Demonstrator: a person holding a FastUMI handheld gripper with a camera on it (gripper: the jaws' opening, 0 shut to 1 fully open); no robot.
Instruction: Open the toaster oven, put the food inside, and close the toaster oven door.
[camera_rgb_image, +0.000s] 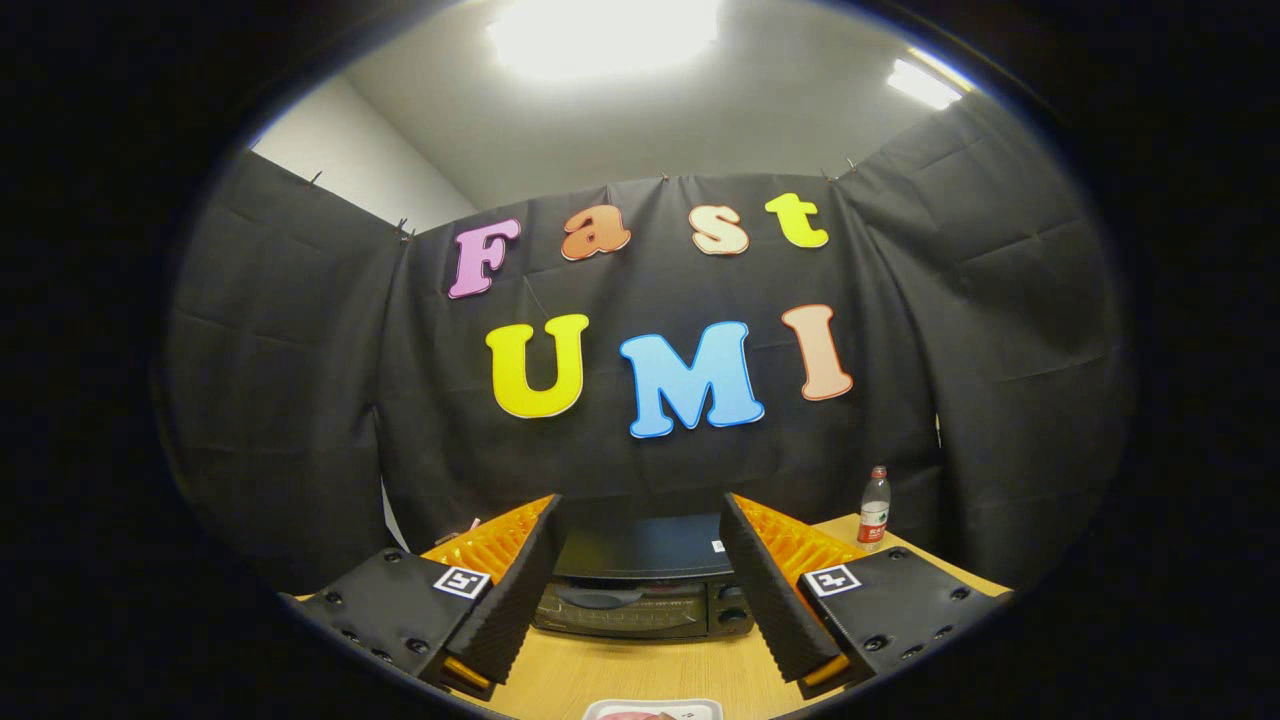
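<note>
My gripper is spread wide, holding nothing. Toaster oven sits on the counter just beyond the fingers, framed between them, door closed. Food tray lies nearer, below the gap. Water bottle beyond the right finger.

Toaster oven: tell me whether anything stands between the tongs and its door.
Nothing visible does. The open tongs hang above bare wooden table, with the black toaster oven straight beyond them, door closed. The clear plastic bottle stands off to its right.
</note>
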